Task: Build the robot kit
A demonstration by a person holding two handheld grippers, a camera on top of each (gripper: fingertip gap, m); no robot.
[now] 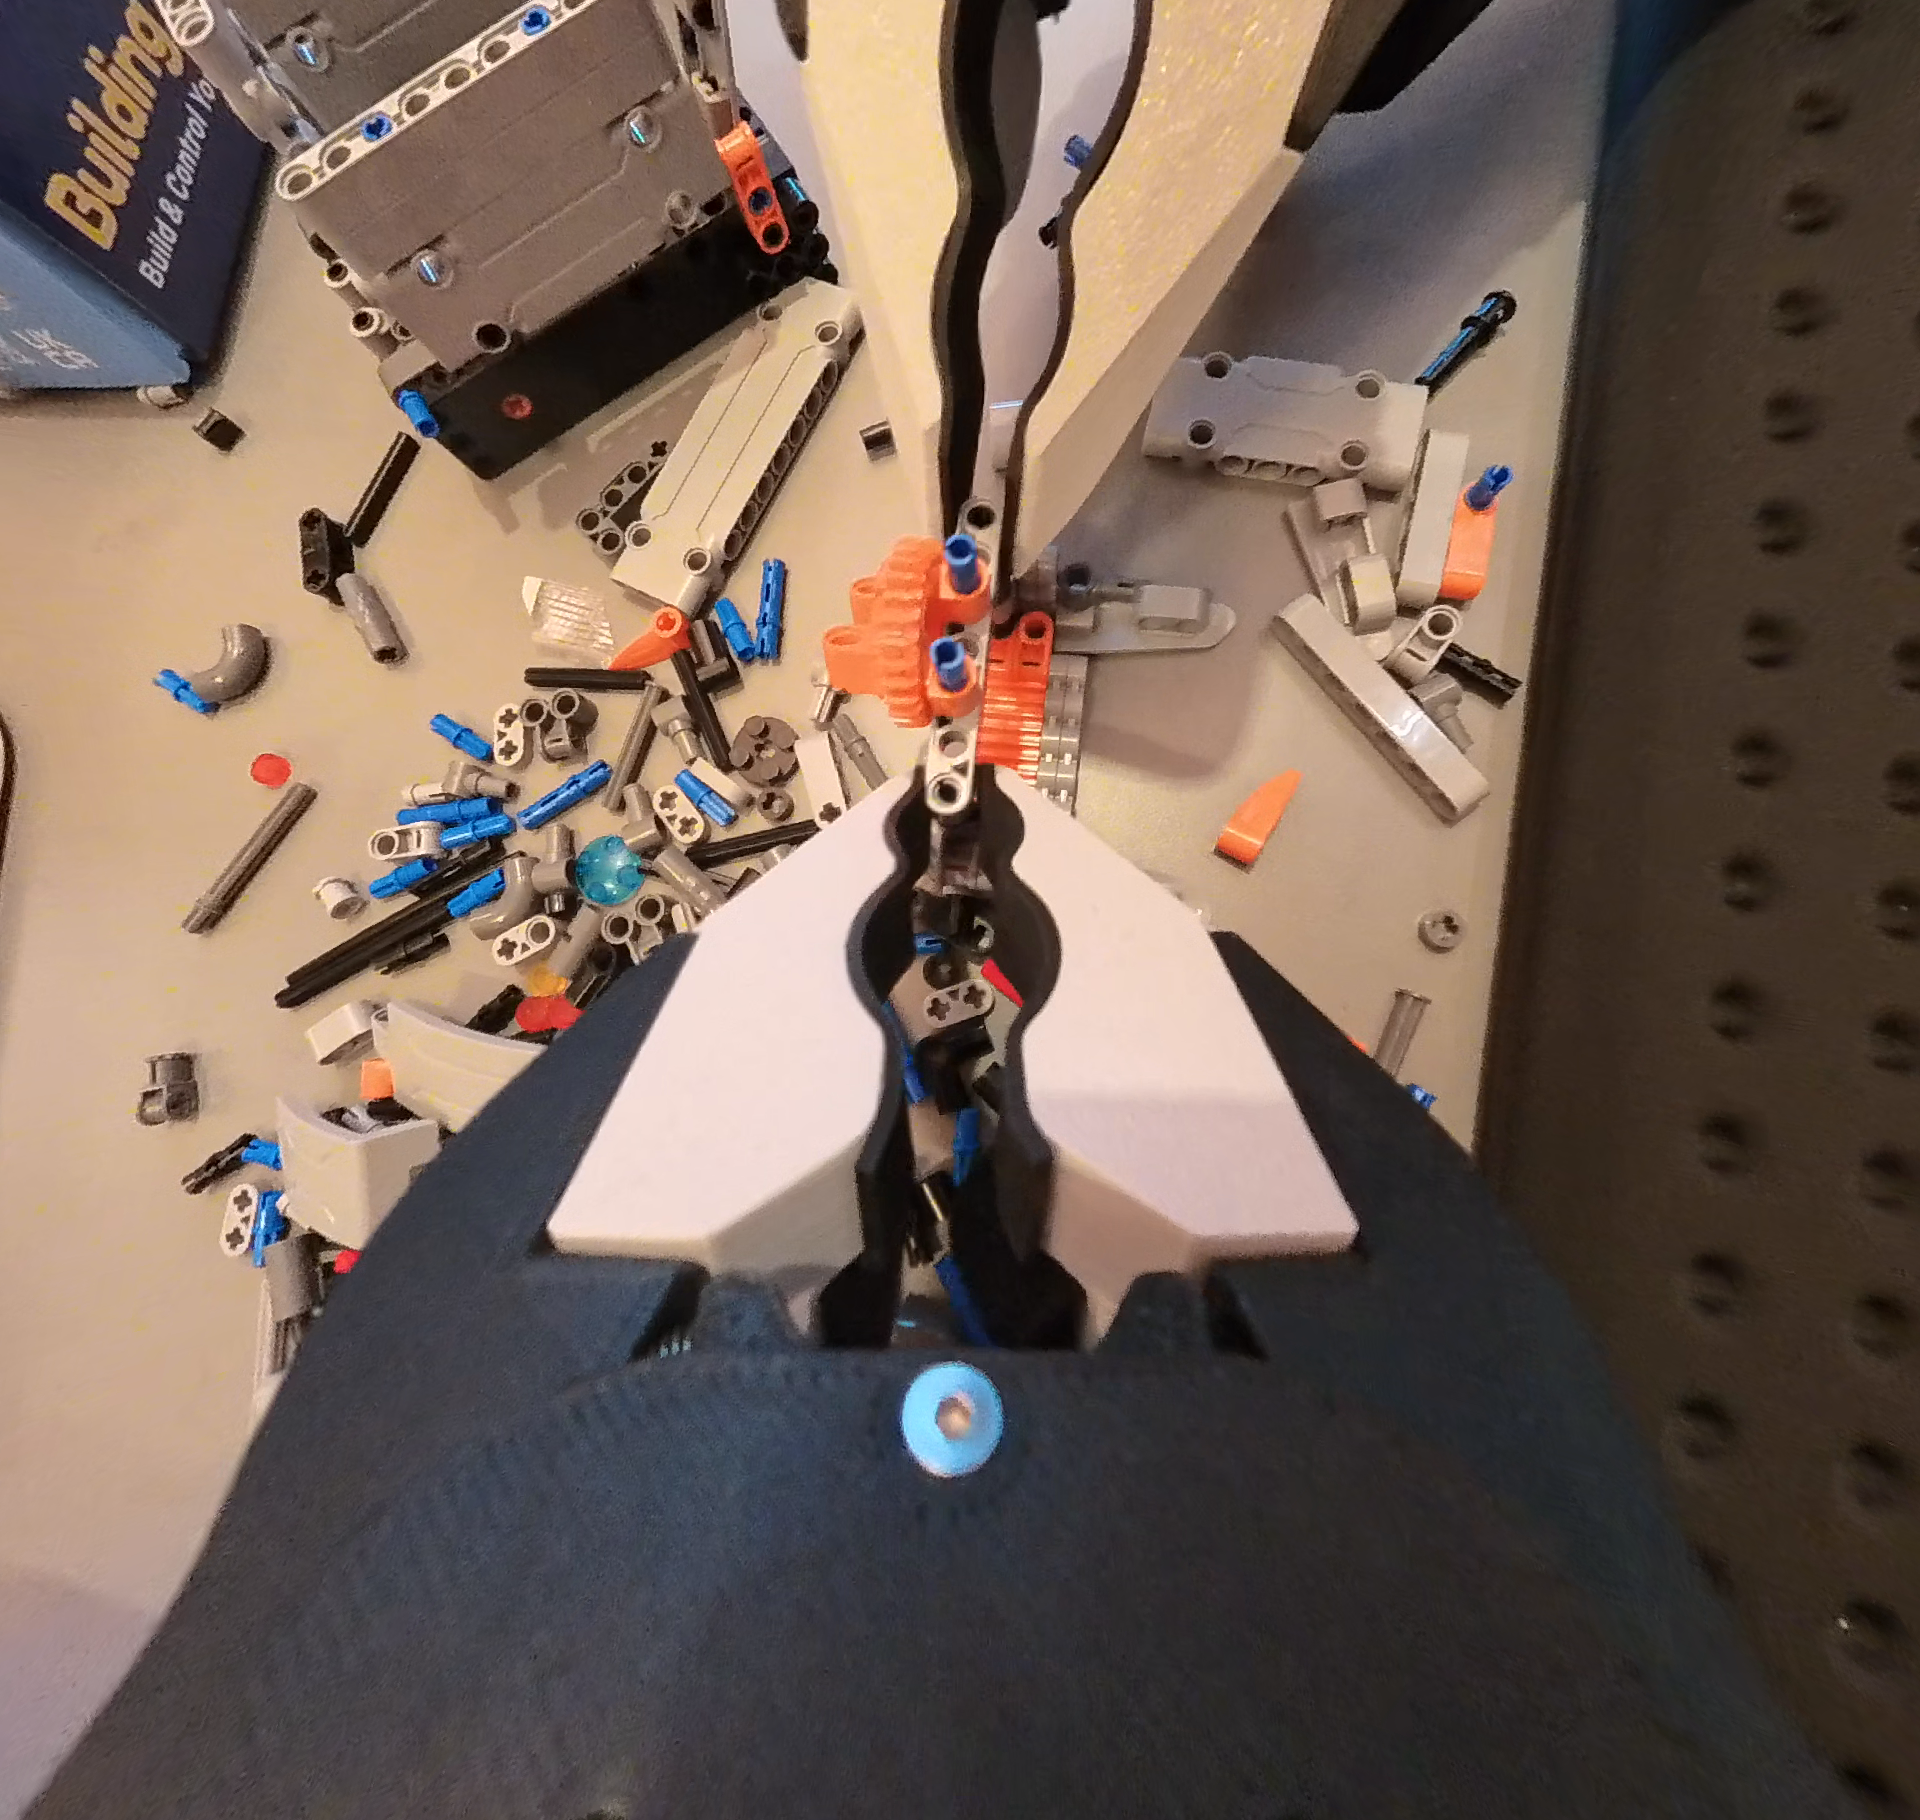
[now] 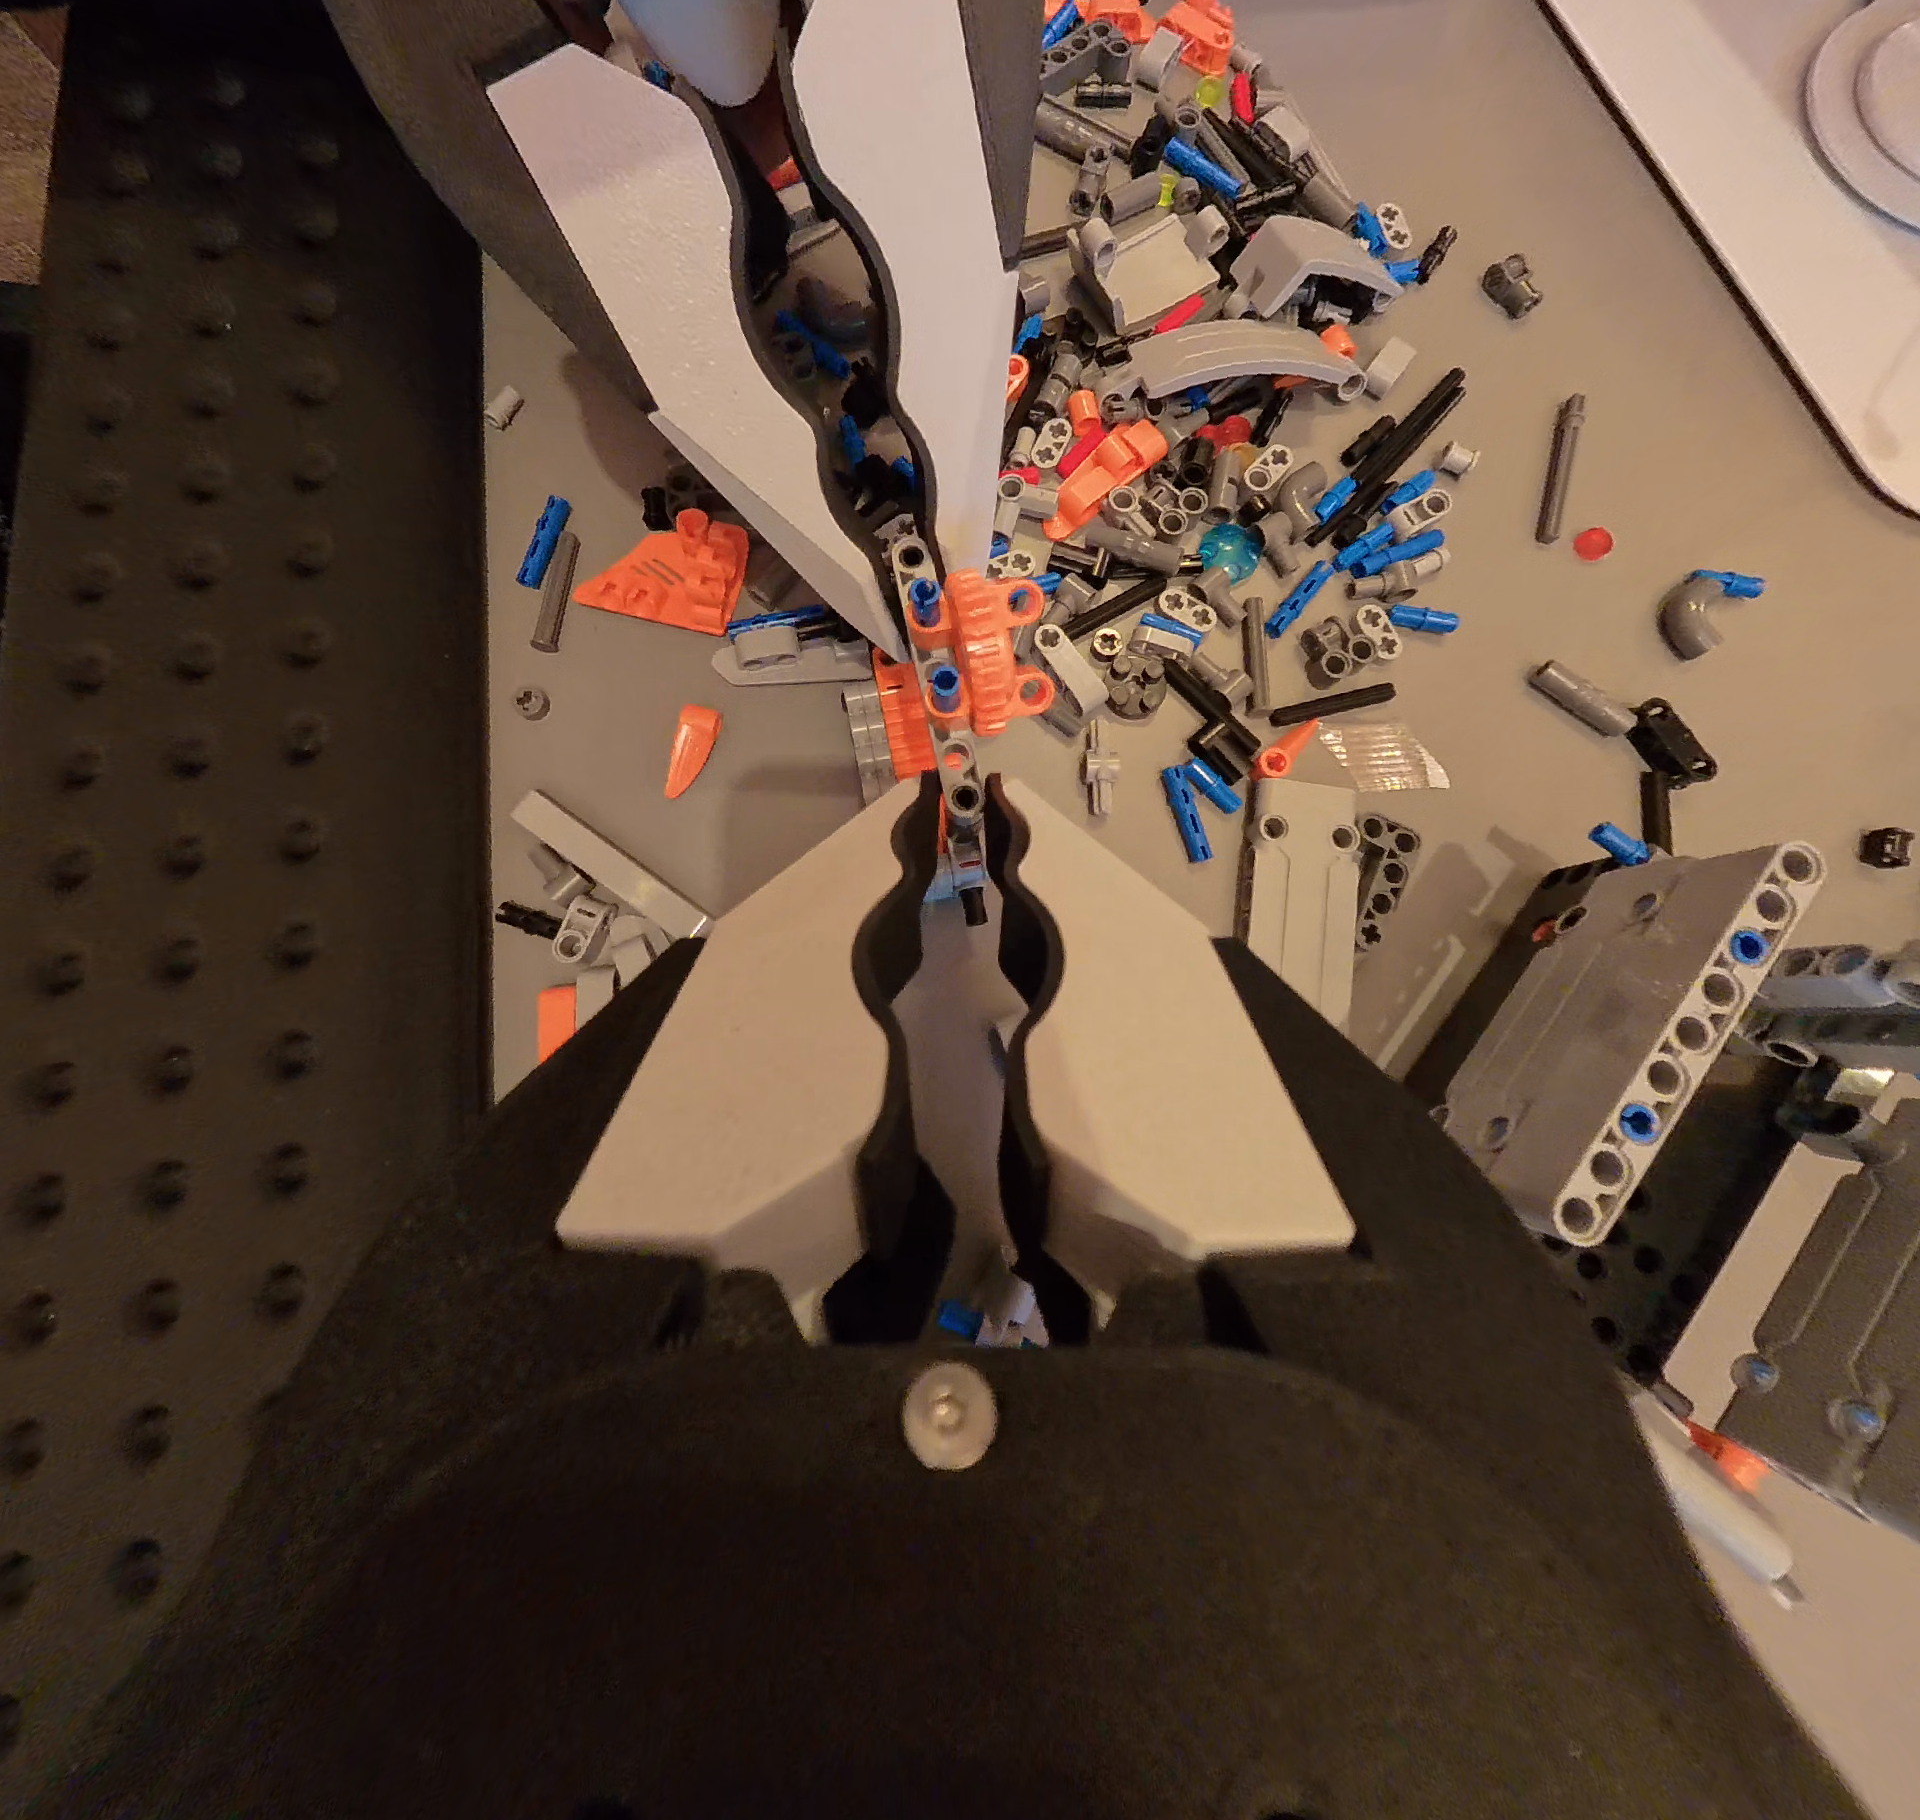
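Both grippers are clamping one thin grey holed beam (image 1: 958, 752) from opposite ends: the left gripper (image 1: 954, 802) near, the right gripper (image 2: 964, 802) facing it. An orange toothed gear (image 1: 902, 632) (blue pins through it) is sitting mid-beam, above scattered plastic pieces (image 2: 1226, 523) on the matte grey table (image 1: 114, 544).

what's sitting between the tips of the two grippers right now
In both wrist views, a grey holed beam spans from the left gripper to the right gripper, carrying an orange gear piece and two blue pins.

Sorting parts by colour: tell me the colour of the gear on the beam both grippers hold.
Orange; the gear shows best in the right wrist view.
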